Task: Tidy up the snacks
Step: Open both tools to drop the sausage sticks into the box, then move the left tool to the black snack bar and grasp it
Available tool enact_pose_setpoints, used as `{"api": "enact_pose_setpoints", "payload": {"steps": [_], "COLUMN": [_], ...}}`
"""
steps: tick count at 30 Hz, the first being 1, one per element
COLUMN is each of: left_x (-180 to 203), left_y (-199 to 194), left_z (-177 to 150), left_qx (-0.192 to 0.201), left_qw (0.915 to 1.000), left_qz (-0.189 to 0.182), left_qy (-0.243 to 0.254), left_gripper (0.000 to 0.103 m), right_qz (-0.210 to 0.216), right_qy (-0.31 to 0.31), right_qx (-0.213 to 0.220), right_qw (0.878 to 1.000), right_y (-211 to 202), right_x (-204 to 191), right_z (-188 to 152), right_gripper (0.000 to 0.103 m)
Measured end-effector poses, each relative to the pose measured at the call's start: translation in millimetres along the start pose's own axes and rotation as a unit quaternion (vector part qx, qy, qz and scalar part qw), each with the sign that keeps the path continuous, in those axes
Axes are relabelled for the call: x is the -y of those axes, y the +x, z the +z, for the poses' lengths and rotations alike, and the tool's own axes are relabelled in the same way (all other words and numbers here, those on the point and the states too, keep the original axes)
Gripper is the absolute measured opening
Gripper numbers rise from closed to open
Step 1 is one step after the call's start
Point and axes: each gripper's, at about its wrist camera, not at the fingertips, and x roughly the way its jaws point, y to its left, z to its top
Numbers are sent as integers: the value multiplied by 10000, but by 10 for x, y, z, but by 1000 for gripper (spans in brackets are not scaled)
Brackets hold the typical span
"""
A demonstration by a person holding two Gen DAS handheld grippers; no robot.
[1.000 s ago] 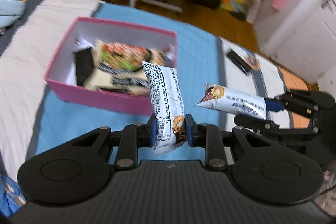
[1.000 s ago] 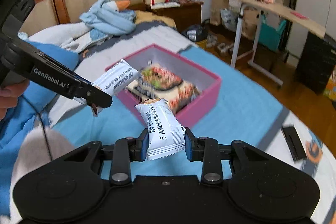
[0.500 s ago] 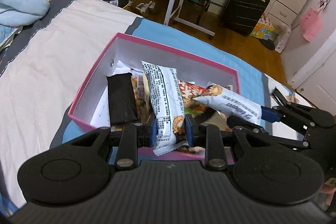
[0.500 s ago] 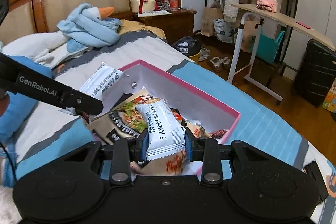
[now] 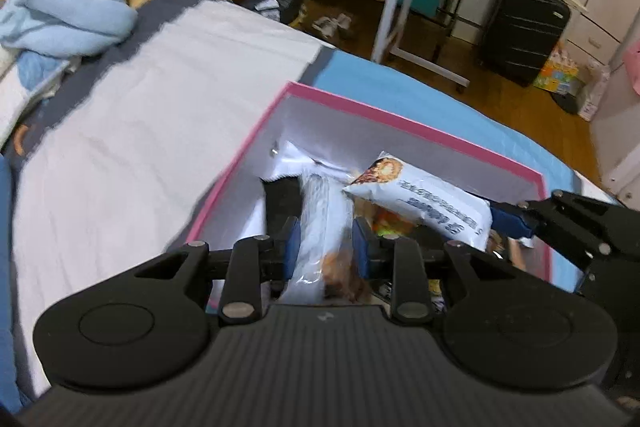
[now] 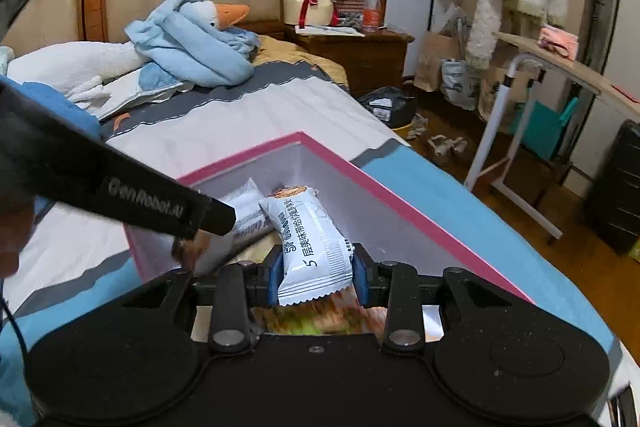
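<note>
A pink box [image 5: 400, 121] with white inner walls sits on the bed and holds several snack packets. My left gripper [image 5: 325, 247] is over the box with a white snack packet [image 5: 322, 223] between its pads; the pads now stand a little wider and the packet is blurred. My right gripper [image 6: 316, 273] is shut on a second white snack packet [image 6: 312, 247] and holds it over the box [image 6: 400, 199]. That packet also shows in the left wrist view [image 5: 424, 199]. The left gripper's arm [image 6: 120, 191] crosses the right wrist view.
The box lies on a blue cloth [image 5: 400, 87] over a white and grey bedspread [image 5: 140, 115]. A blue blanket with a goose plush [image 6: 192, 43] lies near the headboard. A nightstand [image 6: 360, 55], a side table [image 6: 560, 75] and a black suitcase [image 5: 524, 23] stand beside the bed.
Both grippers moved forward and down over the box with their packets. The left pads have parted slightly and its packet is blurred and sits lower. The right still grips its packet.
</note>
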Motion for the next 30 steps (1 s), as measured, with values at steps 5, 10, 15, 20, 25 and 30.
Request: {"api": "enact_pose_setpoints", "payload": {"steps": [5, 10, 15, 20, 25, 30], "left_x": [-64, -126, -142, 5, 349, 812], "left_y": [92, -26, -316, -675, -1057, -1364], "left_z": [23, -33, -95, -162, -231, -306], "left_qx": [-127, -153, -100, -161, -237, -250], "left_qw": [9999, 9997, 9993, 9990, 9975, 9930], "left_qz": [65, -62, -266, -413, -482, -700], "left_qy": [-84, -183, -256, -49, 448, 923], "left_gripper": [36, 47, 52, 56, 64, 72], "right_qz": [363, 492, 438, 395, 215, -27], "right_qy": [89, 233, 51, -35, -36, -324], "right_qx": [-243, -109, 189, 309, 204, 69], "right_qw": [9990, 9985, 9988, 9987, 9996, 9994], "right_y": [272, 72, -489, -1216, -1872, -2346], "right_x": [45, 131, 311, 571, 825, 1007], "right_z": [109, 57, -28, -71, -82, -171], "right_gripper": [42, 73, 74, 75, 76, 83]}}
